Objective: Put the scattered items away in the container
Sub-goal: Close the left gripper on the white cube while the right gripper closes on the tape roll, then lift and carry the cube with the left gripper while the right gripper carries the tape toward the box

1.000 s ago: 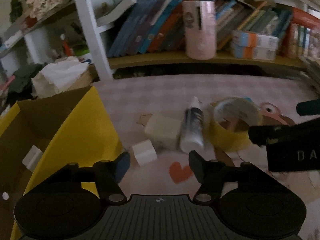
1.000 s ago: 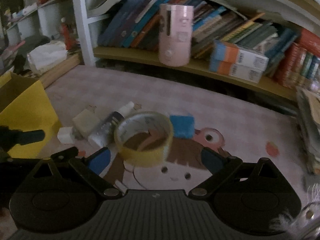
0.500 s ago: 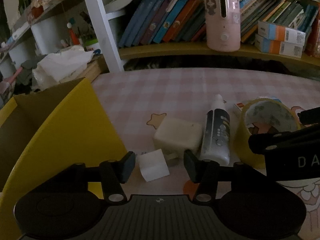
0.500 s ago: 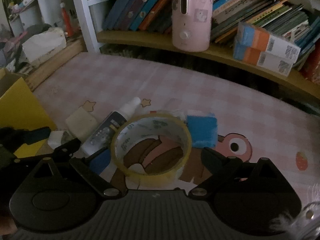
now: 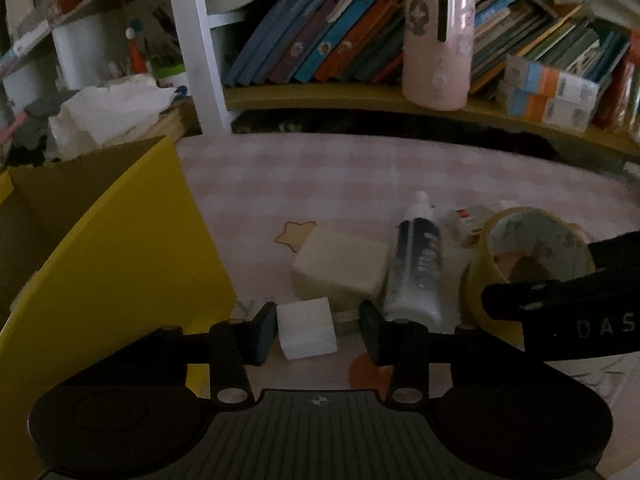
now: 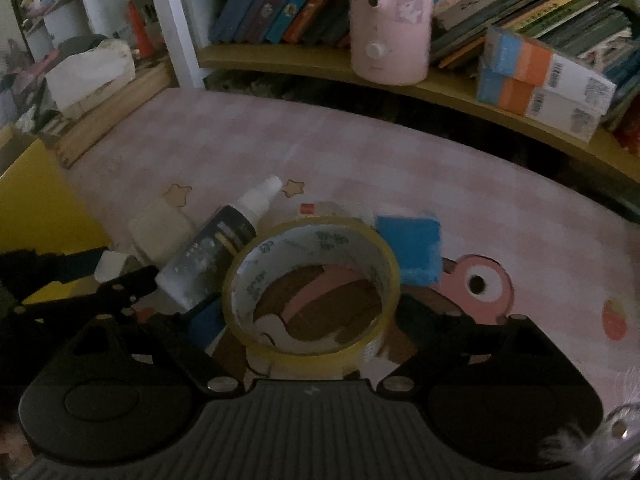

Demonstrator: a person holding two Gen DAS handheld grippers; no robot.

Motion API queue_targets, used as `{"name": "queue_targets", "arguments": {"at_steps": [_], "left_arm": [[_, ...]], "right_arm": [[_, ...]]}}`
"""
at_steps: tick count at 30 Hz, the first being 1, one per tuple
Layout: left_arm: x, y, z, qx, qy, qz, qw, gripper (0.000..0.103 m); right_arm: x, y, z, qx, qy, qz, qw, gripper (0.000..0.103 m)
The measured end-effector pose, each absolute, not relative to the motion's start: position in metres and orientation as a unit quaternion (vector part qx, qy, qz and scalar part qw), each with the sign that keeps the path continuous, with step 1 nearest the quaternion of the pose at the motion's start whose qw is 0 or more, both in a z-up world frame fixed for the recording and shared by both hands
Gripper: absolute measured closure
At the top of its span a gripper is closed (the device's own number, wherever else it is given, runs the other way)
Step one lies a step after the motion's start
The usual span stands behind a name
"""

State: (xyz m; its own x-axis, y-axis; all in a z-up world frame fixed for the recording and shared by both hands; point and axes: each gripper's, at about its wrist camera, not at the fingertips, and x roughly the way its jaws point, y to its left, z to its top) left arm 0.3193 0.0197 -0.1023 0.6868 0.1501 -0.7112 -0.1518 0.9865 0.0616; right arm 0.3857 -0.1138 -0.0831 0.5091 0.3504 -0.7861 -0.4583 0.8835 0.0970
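At nine o'clock the yellow box (image 5: 120, 248) runs off-frame, its inside dark. The left gripper (image 5: 318, 322) stands parted around the small white cube (image 5: 307, 328), one finger touching. Beside it, a cream block (image 5: 340, 270) and a blurred bottle (image 5: 416, 268). The right gripper (image 6: 308, 316) straddles the tape roll (image 6: 312, 284), its fingertips hidden; contact unclear.

The cardboard box (image 5: 120, 248) is bright yellow outside and brown inside, standing on a pale pink checked mat (image 5: 320, 176) printed with tan stars. The small cube (image 5: 307, 328) is white, the block (image 5: 340, 270) cream, the spray bottle (image 6: 208, 256) black with a white cap. The tape roll (image 6: 312, 288) is yellowish, its white core printed with small green flowers, and the sponge (image 6: 410, 250) is blue.
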Motion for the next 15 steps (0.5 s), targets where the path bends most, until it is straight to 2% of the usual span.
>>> {"name": "queue_targets", "arguments": {"at_steps": [15], "left_arm": [[0.258, 0.0, -0.051, 0.001, 0.354, 0.003, 0.935, 0.061]], "right_arm": [[0.323, -0.148, -0.054, -0.022, 0.43, 0.21, 0.878, 0.013]]}}
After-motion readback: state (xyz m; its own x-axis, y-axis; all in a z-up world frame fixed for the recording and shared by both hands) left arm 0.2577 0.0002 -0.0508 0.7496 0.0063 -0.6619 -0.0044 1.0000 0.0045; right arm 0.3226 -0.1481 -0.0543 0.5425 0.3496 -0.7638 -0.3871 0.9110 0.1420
